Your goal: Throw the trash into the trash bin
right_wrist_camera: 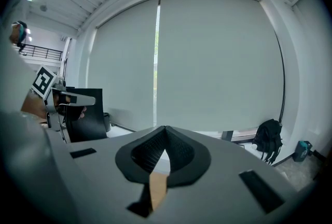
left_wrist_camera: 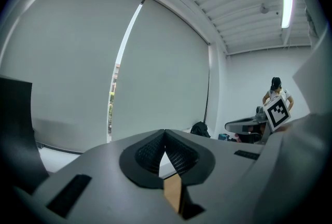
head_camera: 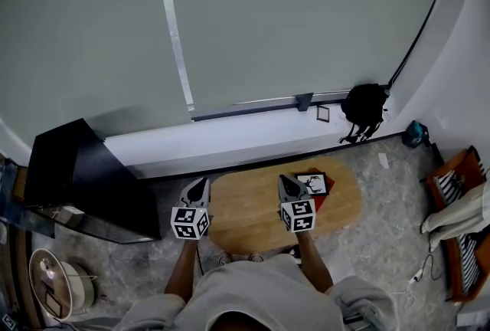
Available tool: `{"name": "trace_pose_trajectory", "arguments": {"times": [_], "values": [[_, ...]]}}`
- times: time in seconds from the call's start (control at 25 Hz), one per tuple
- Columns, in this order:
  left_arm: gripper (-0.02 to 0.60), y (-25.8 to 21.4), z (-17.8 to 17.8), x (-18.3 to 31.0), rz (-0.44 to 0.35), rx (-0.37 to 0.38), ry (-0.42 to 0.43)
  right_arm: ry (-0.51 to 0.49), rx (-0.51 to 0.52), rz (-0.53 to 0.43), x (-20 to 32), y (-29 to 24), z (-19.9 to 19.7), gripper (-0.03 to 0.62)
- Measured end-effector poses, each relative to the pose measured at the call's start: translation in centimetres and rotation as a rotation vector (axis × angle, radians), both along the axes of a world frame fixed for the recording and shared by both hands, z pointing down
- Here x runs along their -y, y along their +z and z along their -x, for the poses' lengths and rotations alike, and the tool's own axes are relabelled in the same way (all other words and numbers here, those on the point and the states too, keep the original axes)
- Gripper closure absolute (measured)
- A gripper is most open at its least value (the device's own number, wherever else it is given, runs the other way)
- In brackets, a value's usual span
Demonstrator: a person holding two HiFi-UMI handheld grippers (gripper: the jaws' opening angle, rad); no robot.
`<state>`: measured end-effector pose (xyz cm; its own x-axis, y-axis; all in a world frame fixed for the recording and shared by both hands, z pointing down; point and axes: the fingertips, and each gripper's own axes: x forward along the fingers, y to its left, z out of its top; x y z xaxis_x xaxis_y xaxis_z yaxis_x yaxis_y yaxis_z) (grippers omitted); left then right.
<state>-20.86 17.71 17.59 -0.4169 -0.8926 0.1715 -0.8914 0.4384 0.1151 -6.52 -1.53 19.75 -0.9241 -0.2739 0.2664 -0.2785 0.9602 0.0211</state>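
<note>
A small flat piece of trash (head_camera: 315, 184), white and black print over a red patch, lies on the far right part of the oval wooden table (head_camera: 245, 211). My right gripper (head_camera: 285, 181) hovers just left of it, jaws shut and empty (right_wrist_camera: 165, 128). Over the table's left end my left gripper (head_camera: 198, 184) is held level, its fingertips meeting with nothing between them (left_wrist_camera: 165, 132). Both point toward the window wall. A round white container (head_camera: 60, 285) that looks like a bin stands on the floor at the lower left.
A tall black cabinet (head_camera: 80, 176) stands left of the table. A black backpack (head_camera: 364, 111) leans against the wall at the back right. An orange rack (head_camera: 459, 222) with cloth is at the right edge. Grey blinds cover the window ahead.
</note>
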Motion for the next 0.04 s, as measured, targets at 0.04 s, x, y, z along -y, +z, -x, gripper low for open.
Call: {"name": "trace_pose_trajectory", "arguments": {"times": [0.04], "values": [[0.562, -0.09, 0.10, 0.06, -0.001, 0.002, 0.000, -0.001, 0.000, -0.002, 0.05, -0.08, 0.10, 0.565]]}}
